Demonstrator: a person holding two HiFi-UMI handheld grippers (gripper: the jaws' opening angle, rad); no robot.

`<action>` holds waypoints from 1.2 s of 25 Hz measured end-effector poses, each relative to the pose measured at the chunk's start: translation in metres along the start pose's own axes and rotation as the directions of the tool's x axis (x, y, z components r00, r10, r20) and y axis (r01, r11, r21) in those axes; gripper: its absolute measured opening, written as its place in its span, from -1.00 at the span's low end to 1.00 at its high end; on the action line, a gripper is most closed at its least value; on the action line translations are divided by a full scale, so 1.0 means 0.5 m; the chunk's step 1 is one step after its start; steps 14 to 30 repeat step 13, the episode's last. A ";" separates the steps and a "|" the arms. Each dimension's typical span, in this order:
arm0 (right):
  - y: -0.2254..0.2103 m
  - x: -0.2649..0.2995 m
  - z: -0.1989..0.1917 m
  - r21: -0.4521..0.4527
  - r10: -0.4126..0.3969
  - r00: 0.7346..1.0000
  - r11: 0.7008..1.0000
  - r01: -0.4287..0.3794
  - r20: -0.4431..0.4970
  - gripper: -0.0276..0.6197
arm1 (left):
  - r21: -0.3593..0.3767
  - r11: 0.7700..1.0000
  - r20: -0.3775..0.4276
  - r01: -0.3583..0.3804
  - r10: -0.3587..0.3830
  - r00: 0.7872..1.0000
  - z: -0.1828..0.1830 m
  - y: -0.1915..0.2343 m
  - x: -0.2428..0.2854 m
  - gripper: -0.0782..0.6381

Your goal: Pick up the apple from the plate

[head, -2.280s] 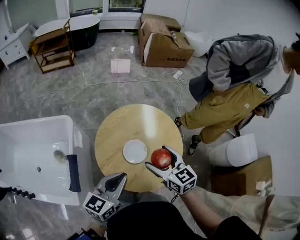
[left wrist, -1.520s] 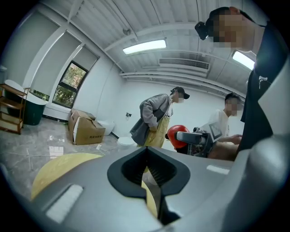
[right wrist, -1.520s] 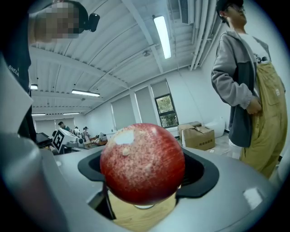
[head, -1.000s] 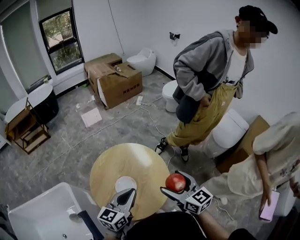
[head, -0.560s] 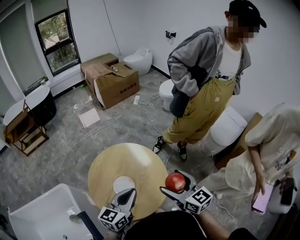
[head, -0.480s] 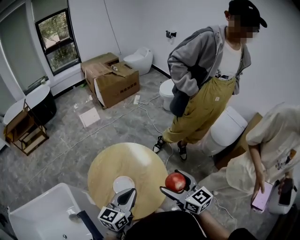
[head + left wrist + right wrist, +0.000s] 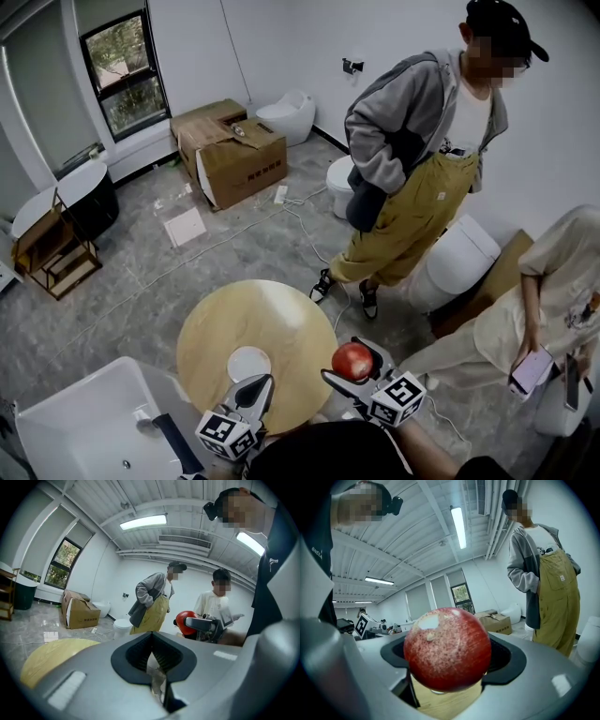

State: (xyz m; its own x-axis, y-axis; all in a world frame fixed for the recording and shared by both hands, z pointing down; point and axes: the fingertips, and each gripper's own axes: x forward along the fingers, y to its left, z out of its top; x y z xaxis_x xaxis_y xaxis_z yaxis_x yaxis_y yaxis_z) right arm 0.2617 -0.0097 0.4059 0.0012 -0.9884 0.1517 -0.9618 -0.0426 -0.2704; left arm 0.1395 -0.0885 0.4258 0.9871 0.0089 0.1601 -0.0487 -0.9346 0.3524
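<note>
Well, the pick looks done from where I sit. The right claw (image 7: 350, 366) is clamped on the apple (image 7: 352, 360), its two jaws pressed against the fruit's sides. In the right gripper view the red skin fills the space between them.

A couple of seconds back the head camera was looking almost straight down, and the fruit sat in this same clamp just right of the plate. Since then the view has tipped up toward the room, while the claw and its load have barely shifted over the last half second.

What matters lies to that claw's left and lower down. The plate (image 7: 248, 364) on the round table (image 7: 253, 314) is bare white, with no fruit on it. The apple hangs clear of it, about over the table's near right rim (the right gripper view shows wood beneath the fruit, so it isn't far off the edge).

The left claw (image 7: 255, 390) has its jaws drawn together on nothing, tips aimed at the plate just ahead of it. It has kept that pose throughout.

I judge the task's one step complete: the apple is off the plate and held. All that remains, I think, is to keep the squeeze steady, since a smooth round fruit could roll out if the jaws eased.
</note>
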 end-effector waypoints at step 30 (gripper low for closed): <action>-0.003 0.012 0.007 -0.005 0.011 1.000 1.000 -0.011 -0.018 0.43 | -0.009 1.000 0.008 -0.018 0.018 1.000 0.009 0.002 -0.004 -0.73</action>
